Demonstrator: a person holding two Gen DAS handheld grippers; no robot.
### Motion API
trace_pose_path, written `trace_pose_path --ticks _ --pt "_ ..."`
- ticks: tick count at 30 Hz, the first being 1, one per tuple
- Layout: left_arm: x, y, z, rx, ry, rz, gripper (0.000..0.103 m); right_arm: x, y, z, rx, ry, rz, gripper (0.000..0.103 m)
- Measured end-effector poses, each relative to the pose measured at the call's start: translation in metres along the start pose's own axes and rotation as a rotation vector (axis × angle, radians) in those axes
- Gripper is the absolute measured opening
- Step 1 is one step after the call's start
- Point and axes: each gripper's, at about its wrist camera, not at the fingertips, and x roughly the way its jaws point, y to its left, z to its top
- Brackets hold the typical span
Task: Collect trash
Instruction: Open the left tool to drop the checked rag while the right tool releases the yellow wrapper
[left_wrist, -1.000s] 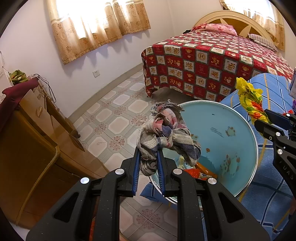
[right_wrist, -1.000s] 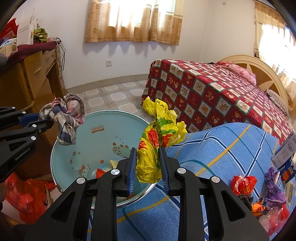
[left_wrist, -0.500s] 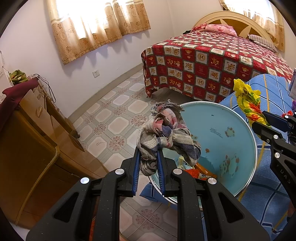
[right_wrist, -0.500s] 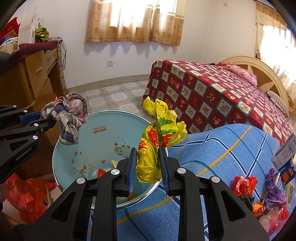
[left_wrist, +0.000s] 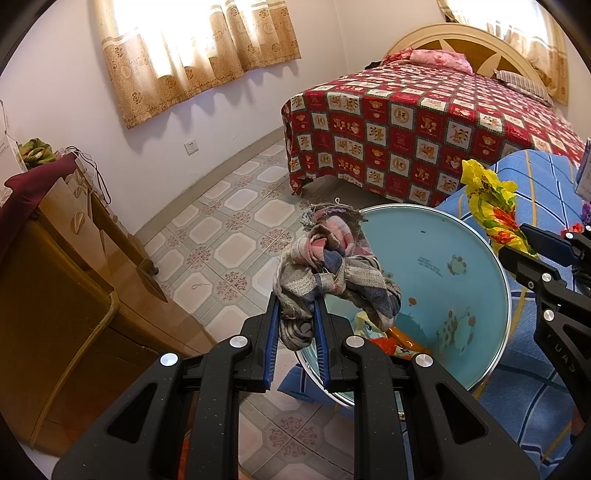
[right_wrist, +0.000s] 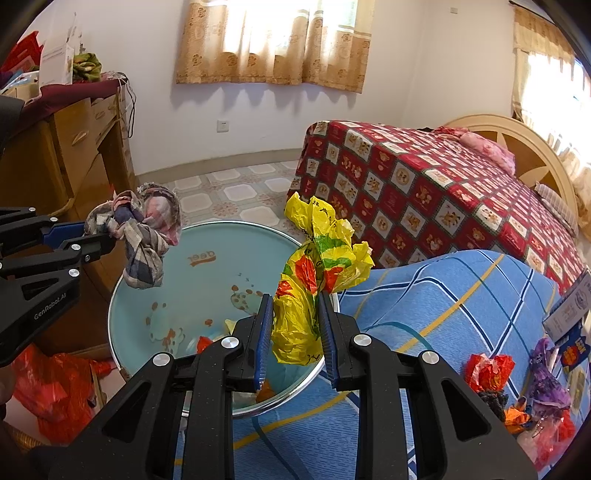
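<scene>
My left hand-held gripper (left_wrist: 295, 328) is clamped on a crumpled plaid rag of grey, pink and blue cloth (left_wrist: 332, 273), which bunches up above the blue pads and hangs over the 9 o'clock rim of the round light-blue basin with cartoon prints and a metal rim (left_wrist: 443, 258). In the right wrist view that same rag (right_wrist: 142, 236) sits at about 10 o'clock from the basin (right_wrist: 192, 280). My right hand-held gripper (right_wrist: 295, 328) is clamped on a crinkled yellow plastic bag with red and green print (right_wrist: 314, 280), held upright over the basin's 3 o'clock edge; in the left view the bag (left_wrist: 491, 199) shows at 2 o'clock of the basin. A few scraps of orange and yellow wrapper (left_wrist: 388, 339) lie in the basin's bottom. The basin rests on a blue striped cloth surface (right_wrist: 443, 302), where more trash lies at 4 o'clock: a red crumpled wrapper (right_wrist: 487, 369) and a purple crumpled wrapper (right_wrist: 546, 384). A bed with a red patterned quilt (right_wrist: 424, 184) stands beyond, at 1 o'clock.
</scene>
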Motion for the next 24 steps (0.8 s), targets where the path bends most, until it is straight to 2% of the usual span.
trace_pose_path --ticks 12,16,20,21,22,23,24 --pt "-0.003 -0.017 0.002 0.007 0.003 -0.008 0.018 0.0 0.001 0.0 -0.006 0.0 0.007 0.025" --pt "-0.004 -0.019 0.003 0.006 0.002 -0.022 0.022 0.0 0.003 0.0 -0.006 0.001 0.017 0.027" --pt "-0.004 -0.02 0.003 0.004 -0.007 -0.037 0.029 -0.001 0.007 -0.003 -0.008 -0.003 0.033 0.034" --pt "-0.004 -0.02 0.003 0.002 -0.009 -0.039 0.04 -0.001 0.007 -0.004 -0.007 -0.004 0.036 0.042" --pt "-0.006 -0.022 0.003 -0.001 -0.017 -0.04 0.046 -0.002 0.007 -0.005 -0.004 -0.006 0.04 0.047" --pt "-0.007 -0.024 0.004 0.0 -0.022 -0.039 0.046 -0.002 0.006 -0.006 0.0 -0.009 0.04 0.051" --pt "-0.006 -0.021 0.004 0.0 -0.022 -0.039 0.046 -0.002 0.005 -0.007 0.003 -0.009 0.04 0.051"
